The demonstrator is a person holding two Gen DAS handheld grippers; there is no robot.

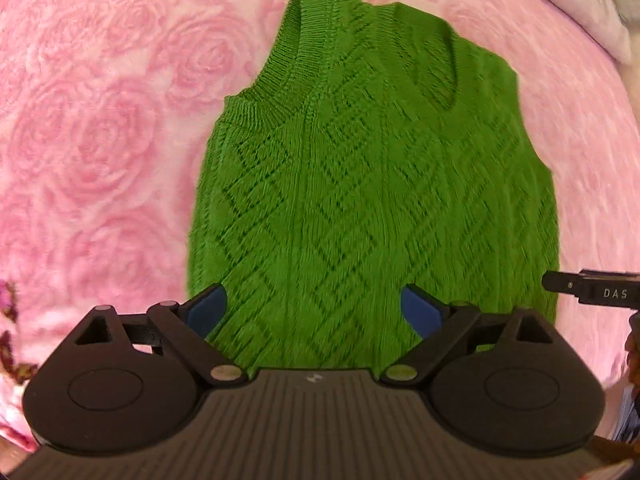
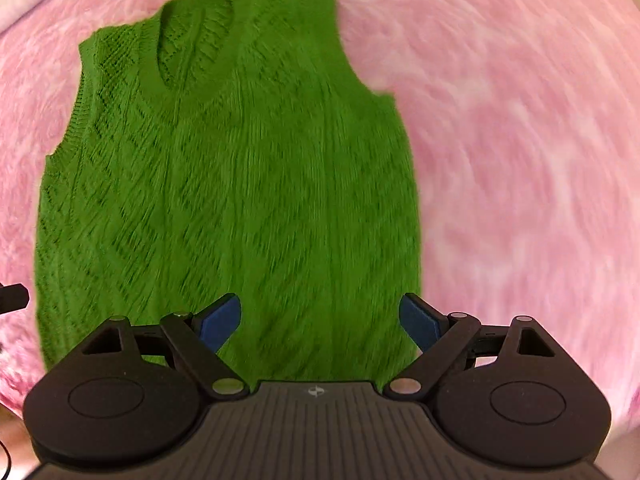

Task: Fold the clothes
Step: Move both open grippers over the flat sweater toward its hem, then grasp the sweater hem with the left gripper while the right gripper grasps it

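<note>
While it lies spread flat on a pink blanket (image 1: 100,140), the green knitted vest (image 1: 372,184) shows its front face up, with the V-neck (image 1: 436,60) and both armholes at the far end and the hem at the near end, closest to the two grippers. Its knit has a diamond lattice pattern, with ribbed bands running round the neck and armholes. From the left wrist view the vest fills the middle and right of the scene; from the right wrist view the same vest (image 2: 228,184) sits in the middle and left, with its neck opening (image 2: 188,44) toward the upper left.

Over the near hem the left gripper (image 1: 314,312) hovers with its two blue-padded fingers (image 1: 208,310) spread wide apart and nothing between them but the cloth below; whether the tips touch the knit cannot be told. Likewise the right gripper (image 2: 320,320) has its blue fingers (image 2: 418,320) spread wide, empty, above the hem near the vest's right edge. Part of the right gripper also pokes in at the right border of the left wrist view, just beside the vest's lower side.

All round the vest, the blanket (image 2: 520,160) is a fluffy one with a raised rose pattern. At the far upper corner a pale pillow (image 1: 580,8) rests on it. Both views are somewhat blurred.
</note>
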